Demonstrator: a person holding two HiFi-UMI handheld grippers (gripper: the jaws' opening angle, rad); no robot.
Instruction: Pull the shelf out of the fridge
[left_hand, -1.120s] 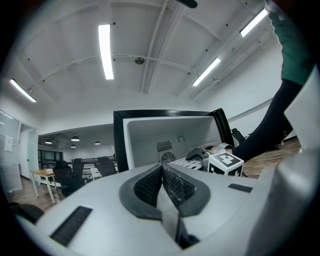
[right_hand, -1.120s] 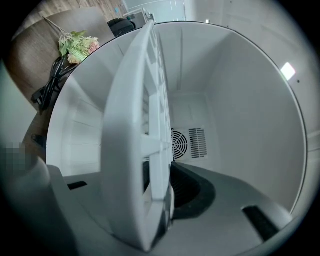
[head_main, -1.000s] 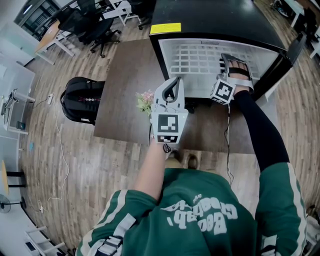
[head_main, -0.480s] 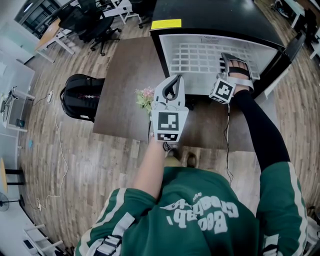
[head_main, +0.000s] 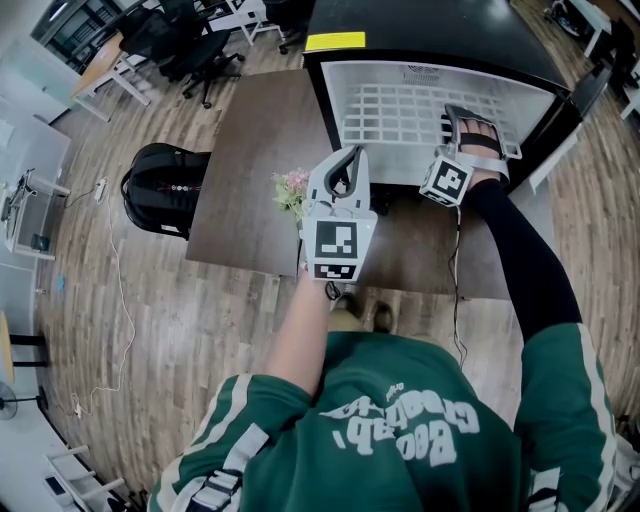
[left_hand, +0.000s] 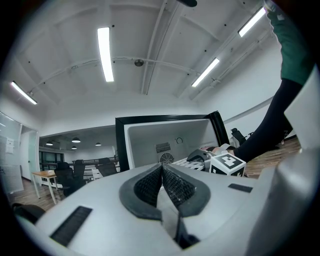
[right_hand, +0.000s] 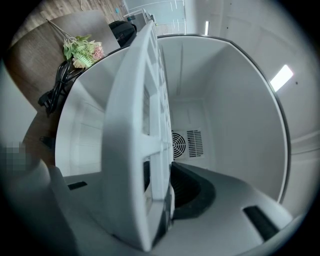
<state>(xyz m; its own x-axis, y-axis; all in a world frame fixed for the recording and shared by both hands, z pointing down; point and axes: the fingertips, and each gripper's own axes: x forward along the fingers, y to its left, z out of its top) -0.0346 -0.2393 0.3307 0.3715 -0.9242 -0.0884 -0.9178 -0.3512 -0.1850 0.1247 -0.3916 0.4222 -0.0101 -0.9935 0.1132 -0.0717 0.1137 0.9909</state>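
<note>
At the fridge mouth: we see the white plastic grid shelf (head_main: 400, 115) lying flat inside the black box-shaped fridge with a white lining (head_main: 430, 40), its front edge at the opening, just above the surface.
Right hand-held gripper (head_main: 465, 125): we find it clamped on the shelf's front edge near the right-hand corner. In the right gripper view the shelf (right_hand: 135, 145) stands edge-on between the dark pads, which press on it from both sides.
Left hand-held gripper (head_main: 345, 165): we hold it raised over the surface, apart from the fridge. In the left gripper view its jaws (left_hand: 161, 170) are narrow, the ribbed pads meeting at the tips, with nothing between them.
Surface: a dark brown wooden table top (head_main: 250, 170) carries the fridge at its far right part.
Flowers: a small bunch of pink and green artificial flowers (head_main: 292, 195) lies on the surface, left of the fridge and just beside the left hand-held gripper in the head view.
Cable: a black cord (right_hand: 56, 87) lies coiled near the flowers.
Floor: a black backpack (head_main: 165, 195) sits on the wood-pattern floor, touching the surface's left edge as we see it from above.
Fridge lining: a round fan grille (right_hand: 179, 144) shows on the back wall.
</note>
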